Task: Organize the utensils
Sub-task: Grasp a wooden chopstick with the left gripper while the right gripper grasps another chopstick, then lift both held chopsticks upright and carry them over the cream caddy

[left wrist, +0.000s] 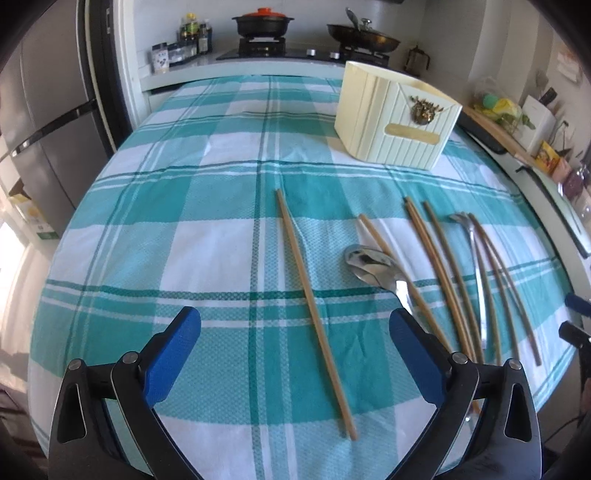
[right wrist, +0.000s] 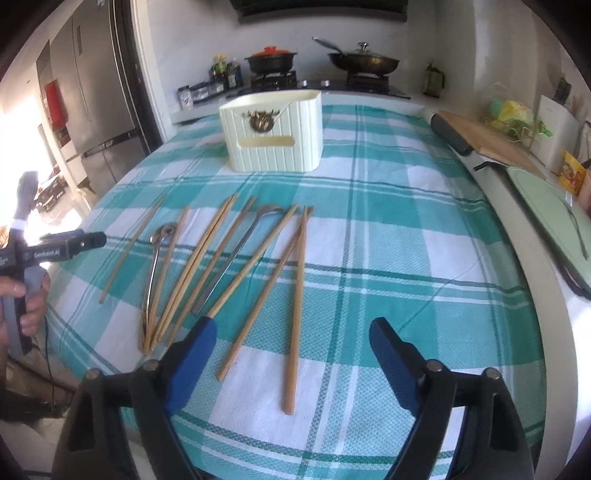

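Note:
Several wooden chopsticks and two metal spoons lie loose on the teal checked tablecloth (left wrist: 177,229). A cream utensil holder (left wrist: 395,118) (right wrist: 273,136) stands upright behind them. My left gripper (left wrist: 295,321) is open just above the cloth, with a chopstick pair (left wrist: 314,314) lying between its fingers, untouched. The bigger spoon (left wrist: 373,264) lies by its right finger, the slim spoon (left wrist: 471,232) farther right. My right gripper (right wrist: 294,328) is open over the rightmost chopsticks (right wrist: 297,295), not touching them. In the right wrist view the spoons (right wrist: 162,236) (right wrist: 236,251) lie among the fanned chopsticks.
A stove with a red-lidded pot (left wrist: 263,22) and a wok (right wrist: 364,61) sits beyond the table. A fridge (right wrist: 99,99) stands to the left. A cutting board (right wrist: 487,140) and a green tray (right wrist: 546,210) line the right counter. A hand (right wrist: 29,299) holds the other gripper's handle at the left.

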The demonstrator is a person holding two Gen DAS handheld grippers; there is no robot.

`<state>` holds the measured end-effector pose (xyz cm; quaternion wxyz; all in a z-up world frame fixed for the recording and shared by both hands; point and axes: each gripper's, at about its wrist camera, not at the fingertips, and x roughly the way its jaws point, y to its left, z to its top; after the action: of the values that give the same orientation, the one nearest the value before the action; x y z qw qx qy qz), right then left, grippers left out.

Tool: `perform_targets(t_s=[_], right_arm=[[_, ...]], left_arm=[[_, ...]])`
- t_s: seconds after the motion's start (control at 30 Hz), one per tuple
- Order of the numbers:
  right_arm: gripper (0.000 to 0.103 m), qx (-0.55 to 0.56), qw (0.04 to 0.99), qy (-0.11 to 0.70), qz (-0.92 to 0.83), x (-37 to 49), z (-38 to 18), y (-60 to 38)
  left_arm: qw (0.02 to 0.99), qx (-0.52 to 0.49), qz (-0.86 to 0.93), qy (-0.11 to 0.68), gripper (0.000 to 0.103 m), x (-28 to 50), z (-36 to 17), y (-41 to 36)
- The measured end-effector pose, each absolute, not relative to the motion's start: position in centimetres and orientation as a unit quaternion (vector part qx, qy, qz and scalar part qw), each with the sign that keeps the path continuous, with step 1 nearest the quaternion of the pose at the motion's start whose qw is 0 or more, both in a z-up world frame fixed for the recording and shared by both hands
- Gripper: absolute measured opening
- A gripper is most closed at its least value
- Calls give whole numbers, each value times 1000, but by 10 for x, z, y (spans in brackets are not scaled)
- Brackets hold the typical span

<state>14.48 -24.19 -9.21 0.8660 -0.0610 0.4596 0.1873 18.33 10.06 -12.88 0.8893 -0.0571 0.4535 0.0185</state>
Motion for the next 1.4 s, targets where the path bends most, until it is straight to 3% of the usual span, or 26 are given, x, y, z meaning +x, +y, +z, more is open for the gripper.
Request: perform_targets(t_s=[0.1,0.17,0.27,0.53,0.67,0.77,0.87,0.9,0.93,1.0,1.17,1.4], right_arm=[[68,-76,848,484,202,160,-110,-237],[53,-86,837,502,200,173,-122,-234],[39,-95,822,526,195,191,-138,-233],[37,-132,811,532,204,224,-142,-222],[36,-153,803,535,215,246,-143,-210],[26,-158,798,539,219,266,-143,-202],[17,-157,794,544,222,283,-144,-192],[16,-155,793,545,222,288,-144,-190],[11,-152,793,547,221,292,-144,-188],[10,-145,791,551,222,298,-144,-186],[7,-121,798,546,225,304,-139,-187],[7,-55,838,495,224,295,-93,-211]], left_arm=[[880,-60,21,471,100,203,-141,108],[872,-62,21,485,96,214,-148,112],[862,-61,24,502,90,228,-157,118],[853,-44,21,520,79,262,-160,123],[845,-20,2,534,64,280,-158,115],[838,-2,-8,546,56,291,-157,108],[833,4,-15,553,42,298,-155,103],[833,5,-15,553,35,298,-154,101],[833,1,-21,553,21,298,-154,100],[834,-1,-24,551,10,299,-153,96],[845,-10,-26,534,4,295,-149,92],[878,-45,-48,474,3,275,-101,96]])
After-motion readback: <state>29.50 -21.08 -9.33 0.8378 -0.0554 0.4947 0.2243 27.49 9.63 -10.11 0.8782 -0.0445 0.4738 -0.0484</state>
